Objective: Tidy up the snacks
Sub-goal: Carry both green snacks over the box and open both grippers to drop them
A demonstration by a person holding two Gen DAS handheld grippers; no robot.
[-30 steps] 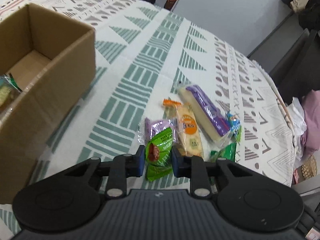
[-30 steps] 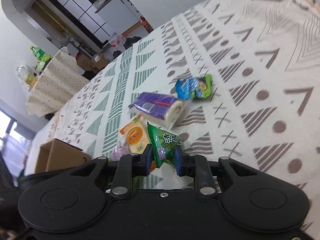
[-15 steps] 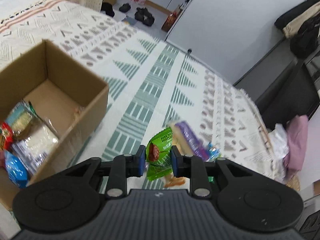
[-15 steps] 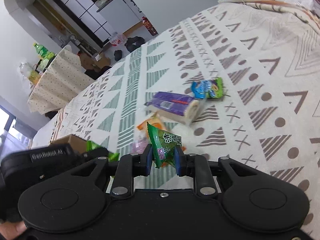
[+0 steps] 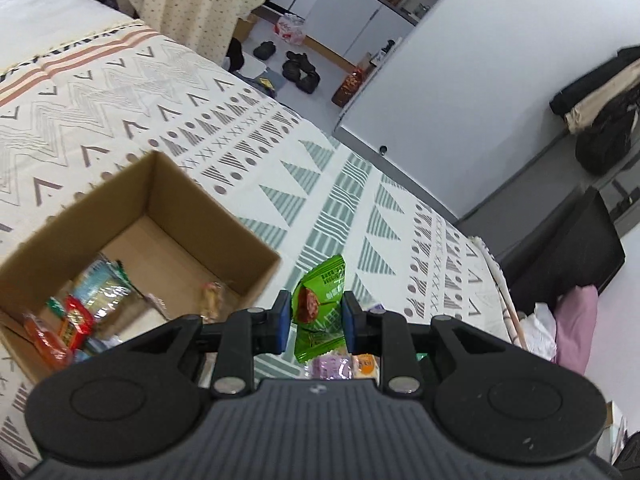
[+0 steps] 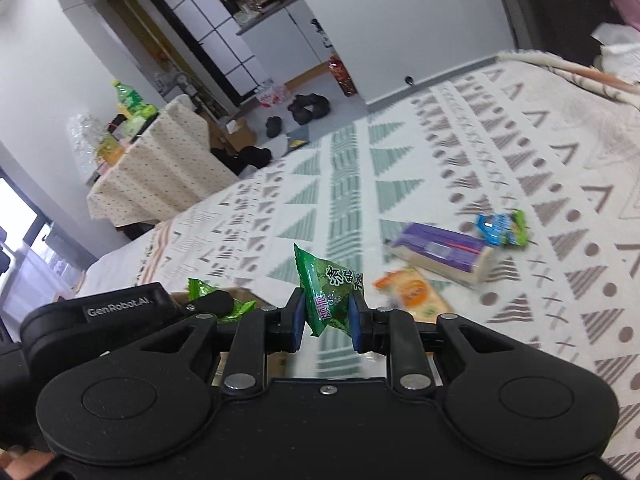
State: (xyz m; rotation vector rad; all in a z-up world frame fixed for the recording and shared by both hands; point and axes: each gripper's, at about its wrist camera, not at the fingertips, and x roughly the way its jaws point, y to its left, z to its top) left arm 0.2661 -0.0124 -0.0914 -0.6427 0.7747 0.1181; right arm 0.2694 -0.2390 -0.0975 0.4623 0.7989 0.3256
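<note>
My left gripper [image 5: 314, 322] is shut on a green snack packet with a red picture [image 5: 320, 308], held in the air just right of an open cardboard box [image 5: 168, 188]. Several wrapped snacks [image 5: 76, 320] lie inside the box. My right gripper [image 6: 325, 318] is shut on a second green packet with white lettering [image 6: 328, 288], lifted above the patterned cloth [image 6: 440, 152]. In the right wrist view the left gripper's body [image 6: 120, 312] shows at the lower left. On the cloth lie a purple-wrapped cake [image 6: 444, 252], an orange cracker packet [image 6: 412, 292] and a blue-green packet [image 6: 502, 228].
A purple packet [image 5: 330, 368] and an orange one [image 5: 366, 362] peek out under the left gripper. The cloth's edge runs along the right, with a dark cabinet [image 5: 560, 248] and pink fabric [image 5: 576, 328] beyond. Shoes [image 5: 300, 70] lie on the floor, and a draped side table [image 6: 160, 164] stands further back.
Both grippers rose off the cloth, each carrying its green packet. The left one swung toward the cardboard box, whose inside came into view. The snack pile dropped below and behind.
</note>
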